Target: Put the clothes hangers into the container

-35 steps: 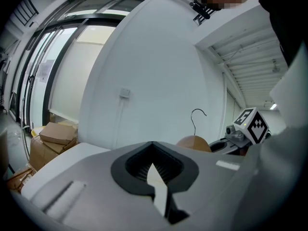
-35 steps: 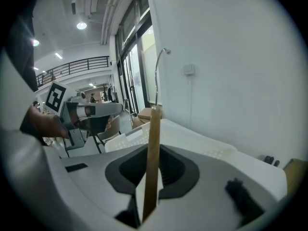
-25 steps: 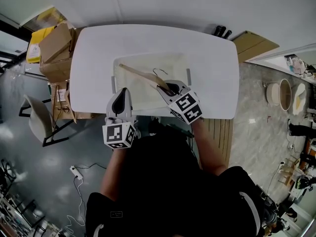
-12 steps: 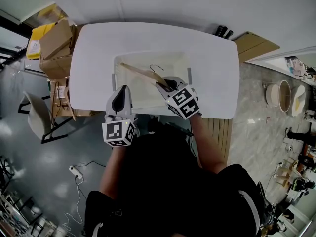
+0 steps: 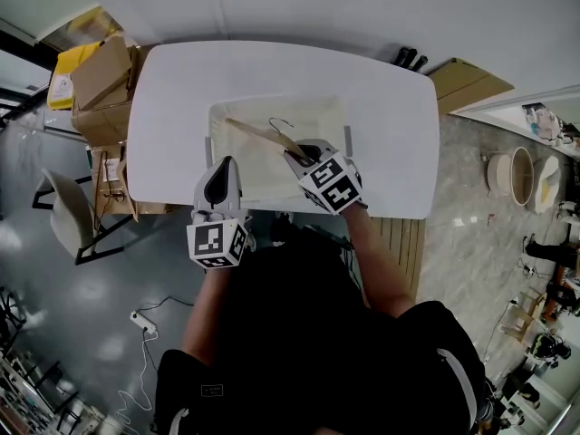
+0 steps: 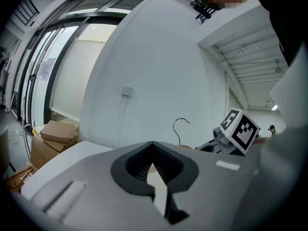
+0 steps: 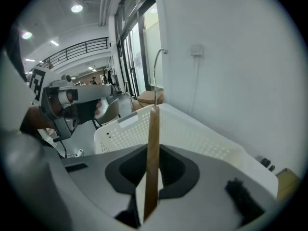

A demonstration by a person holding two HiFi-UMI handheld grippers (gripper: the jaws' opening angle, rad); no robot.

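Standing edge-on, wooden hanger (image 7: 153,138) is pinched between right gripper (image 7: 152,177) fingers (image 7: 167,175).

Wooden hanger (image 5: 259,136), thin metal hook (image 5: 282,124); perforated matt plastic container (image 5: 237,181)

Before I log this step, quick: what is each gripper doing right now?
Left gripper: fingers slightly apart, empty.
Right gripper: closed on the wooden hanger, over the white basket.

A white surface (image 5: 390,125) with rounded corners carried one white perforated container (image 5: 299,103), which sat toward six o'clock, near the front edge.
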